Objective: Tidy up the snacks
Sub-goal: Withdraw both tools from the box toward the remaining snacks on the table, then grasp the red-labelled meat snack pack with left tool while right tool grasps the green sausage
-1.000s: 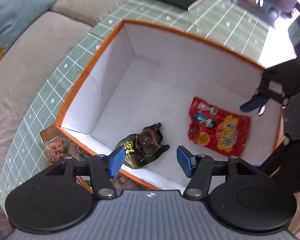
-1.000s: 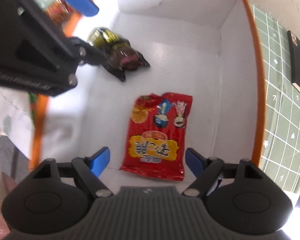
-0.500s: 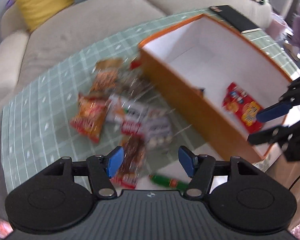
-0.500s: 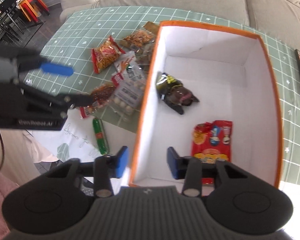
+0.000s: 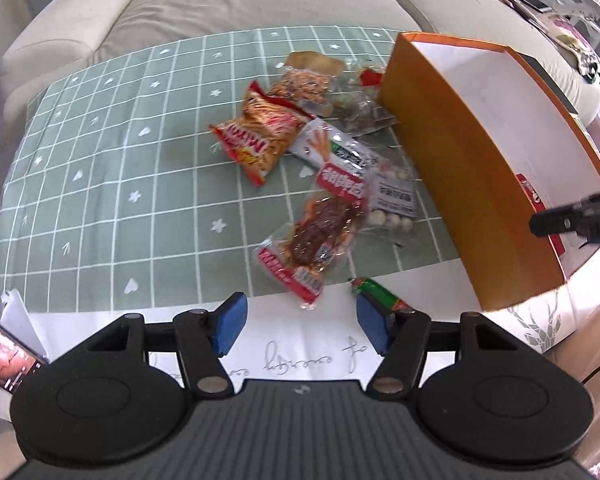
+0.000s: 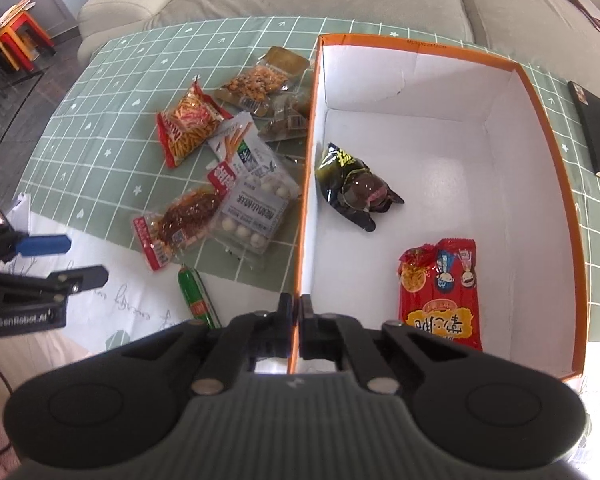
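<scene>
The orange box (image 6: 428, 184), pinched at its near wall by the right tongs (image 6: 294, 312), could tip or slide if tugged, spilling the two packets inside. The left tongs (image 5: 298, 322), spread and empty, hovered near the snack pile (image 5: 320, 168) on the table (image 5: 100, 168); a green sausage stick (image 6: 194, 292) lay nearest.

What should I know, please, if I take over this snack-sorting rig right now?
Left gripper: open, empty, hovering at the table's near edge in front of the loose snack pile.
Right gripper: shut on the orange box, pinching its near wall.
Done: two packets lie in the box, the dark packet and the red packet.
Left: the green sausage stick, the meat packet, the white-ball packet, the red-orange strips bag and a few packets behind, all on the green tablecloth.
</scene>
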Action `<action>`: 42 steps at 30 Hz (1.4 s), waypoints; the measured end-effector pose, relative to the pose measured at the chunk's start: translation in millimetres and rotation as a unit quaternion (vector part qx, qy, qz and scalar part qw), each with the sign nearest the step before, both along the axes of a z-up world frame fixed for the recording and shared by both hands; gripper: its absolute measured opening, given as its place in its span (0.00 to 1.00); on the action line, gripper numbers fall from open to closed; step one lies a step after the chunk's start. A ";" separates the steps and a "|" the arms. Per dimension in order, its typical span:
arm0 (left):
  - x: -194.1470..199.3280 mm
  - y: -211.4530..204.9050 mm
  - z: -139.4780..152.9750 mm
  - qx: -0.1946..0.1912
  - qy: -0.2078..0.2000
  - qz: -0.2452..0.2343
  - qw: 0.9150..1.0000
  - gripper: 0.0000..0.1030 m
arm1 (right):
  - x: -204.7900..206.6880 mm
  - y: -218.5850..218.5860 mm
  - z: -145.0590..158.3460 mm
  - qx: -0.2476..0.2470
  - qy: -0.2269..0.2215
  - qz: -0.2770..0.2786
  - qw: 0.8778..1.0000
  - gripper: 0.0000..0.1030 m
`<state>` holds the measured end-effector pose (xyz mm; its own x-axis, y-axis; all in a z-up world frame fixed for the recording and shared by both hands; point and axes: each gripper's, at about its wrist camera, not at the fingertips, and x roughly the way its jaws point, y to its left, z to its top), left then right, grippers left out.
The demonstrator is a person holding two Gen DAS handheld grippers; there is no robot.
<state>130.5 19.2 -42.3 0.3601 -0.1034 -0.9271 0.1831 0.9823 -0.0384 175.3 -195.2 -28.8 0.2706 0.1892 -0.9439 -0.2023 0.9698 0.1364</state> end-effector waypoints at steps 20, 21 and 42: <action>-3.3 20.1 -19.0 -0.013 -0.051 -0.077 0.996 0.68 | -63.8 87.1 3.7 0.012 -0.162 0.085 0.983 0.13; -1.8 20.3 -22.6 -0.013 -0.049 -0.076 0.996 0.68 | -65.9 91.9 -4.5 0.008 -0.156 0.091 0.984 0.14; 53.6 -11.3 -72.1 0.002 -0.032 -0.129 0.991 0.68 | -13.6 111.2 -107.3 -0.009 -0.018 0.113 0.993 0.32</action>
